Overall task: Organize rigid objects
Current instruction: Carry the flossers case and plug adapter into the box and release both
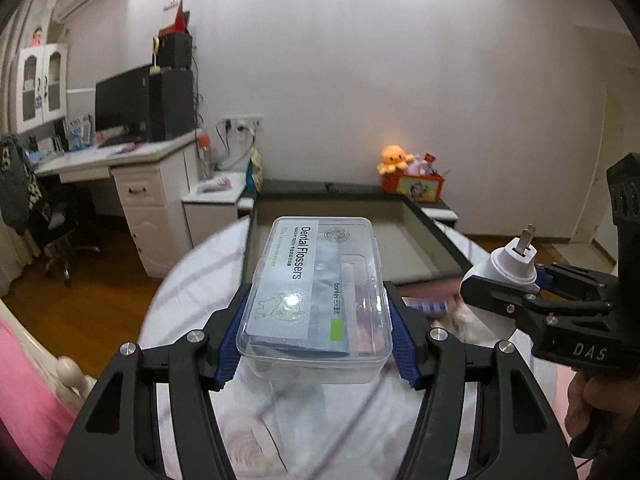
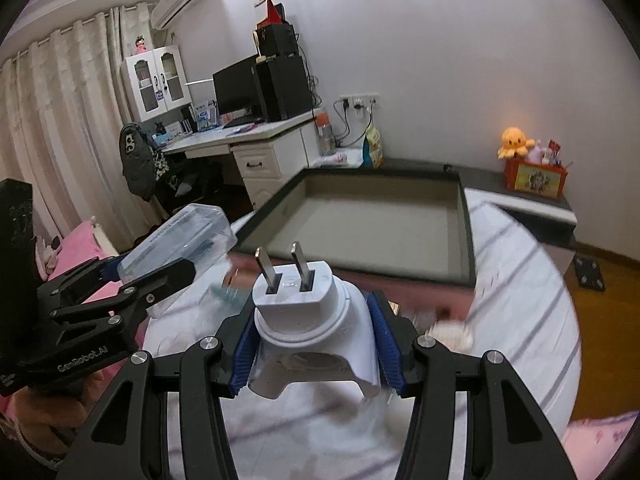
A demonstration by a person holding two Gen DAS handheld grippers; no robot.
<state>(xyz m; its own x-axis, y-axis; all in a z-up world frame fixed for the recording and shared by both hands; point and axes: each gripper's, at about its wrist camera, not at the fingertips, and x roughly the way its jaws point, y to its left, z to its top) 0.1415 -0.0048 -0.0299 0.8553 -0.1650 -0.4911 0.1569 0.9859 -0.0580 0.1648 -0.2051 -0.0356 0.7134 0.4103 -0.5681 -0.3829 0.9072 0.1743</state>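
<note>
1. Both tongs are clenched: the left gripper (image 1: 316, 334) grasps a clear plastic rectangular dental-flosser box (image 1: 316, 296) by its long sides, keeping it level.
2. The right gripper (image 2: 316, 340) clamps a white plastic two-pronged plug adapter (image 2: 310, 320), prongs forward.
3. An empty dark-rimmed shallow tray (image 2: 466, 232) lies at twelve o'clock, the likely destination.

Small items on the white striped cloth (image 2: 520, 280) are smeared by motion blur — a blue-and-white strip (image 1: 426, 305) and a pale lump (image 2: 450, 330) cannot be identified. The far end of the clear floss box (image 2: 188, 236) is blurred in the right wrist view. The underside of the white plug (image 2: 312, 320) is hidden between the blue pads (image 2: 386, 344). The contents of the orange toy box (image 1: 412, 186) are too small to be told apart. The pink bedding (image 1: 24, 380) is cut off by the picture's edge, and a hand (image 1: 592, 404) on the right gripper's (image 1: 512, 280) handle is only partly seen — the rest falls outside.
</note>
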